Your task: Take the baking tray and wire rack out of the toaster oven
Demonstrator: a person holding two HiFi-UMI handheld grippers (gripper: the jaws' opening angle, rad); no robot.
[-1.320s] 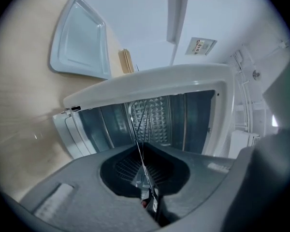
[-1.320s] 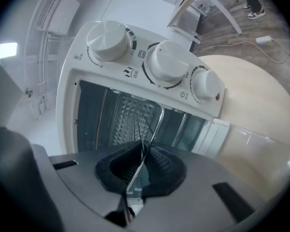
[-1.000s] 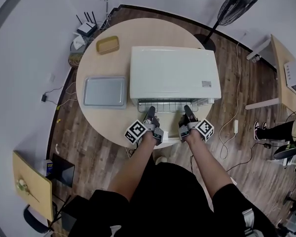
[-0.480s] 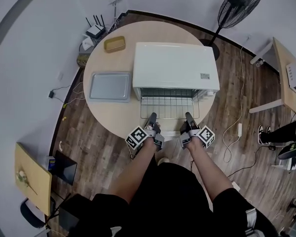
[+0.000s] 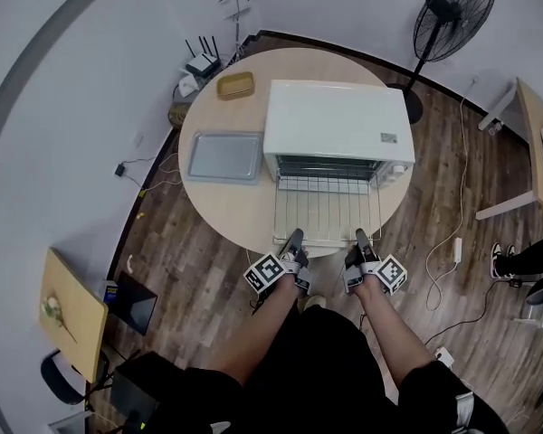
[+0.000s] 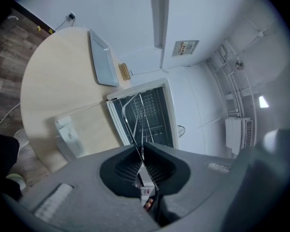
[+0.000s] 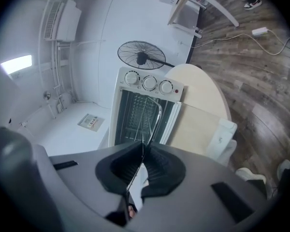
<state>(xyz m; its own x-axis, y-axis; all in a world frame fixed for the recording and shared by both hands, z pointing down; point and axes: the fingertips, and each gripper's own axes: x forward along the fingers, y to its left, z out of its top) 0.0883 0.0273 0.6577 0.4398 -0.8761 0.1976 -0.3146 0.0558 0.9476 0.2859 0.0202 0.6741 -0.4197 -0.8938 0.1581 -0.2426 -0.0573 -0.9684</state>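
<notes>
Grey and flat, the metal baking tray point(image 5: 222, 156) lies on the round pale wooden table point(image 5: 226, 220). It is at the left of the head view. It sits outside the boxy white toaster oven point(image 5: 337, 125), just beside the oven's left wall. A small tan dish point(image 5: 235, 85) rests higher in the frame, near the table's far edge.

The oven's front is open. Its door point(image 6: 92, 124) hangs down toward you, with its white handle at the near end. The silver wire rack point(image 5: 326, 208) sticks far out of the open front, over the door, in the middle of the frame. Its far edge is right at the oven's mouth. Its near edge reaches past the table's rim.

Your left gripper point(image 5: 295, 237) is clamped tight on the rack's near edge, close to its left corner. In the left gripper view, the thin wire runs straight between the two dark pads, and they squeeze it. Your right gripper point(image 5: 361, 237) pinches the same near edge, close to the right corner. Its pads press on the wire too. The two grippers sit side by side, apart, and both point at the oven.

In the right gripper view, three round white knobs point(image 7: 147, 83) sit in a row on the oven's front. A black standing fan point(image 5: 452, 16) stands on the dark wooden floor point(image 5: 452, 206) at the upper right of the head view.
</notes>
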